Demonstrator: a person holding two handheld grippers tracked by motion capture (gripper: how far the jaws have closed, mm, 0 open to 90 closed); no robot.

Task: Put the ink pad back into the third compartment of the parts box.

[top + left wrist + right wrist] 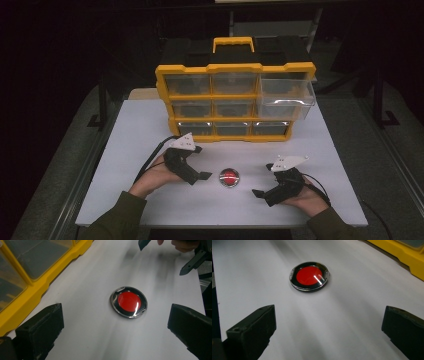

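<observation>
Where the white table lies bare in front of the yellow drawer cabinet, a small round tin rests flat: red centre, dark ring, shiny clear lid catching the light. It sits between the left gripper and right gripper, touching neither. Both have their jaws spread wide, empty. One upper-right drawer stands pulled out.

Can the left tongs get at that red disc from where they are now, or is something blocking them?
Probably yes. The left tongs are open, with the red disc lying flat on bare white table just ahead of them. The right tongs sit off to the disc's other side, and the yellow organizer stands behind.
</observation>
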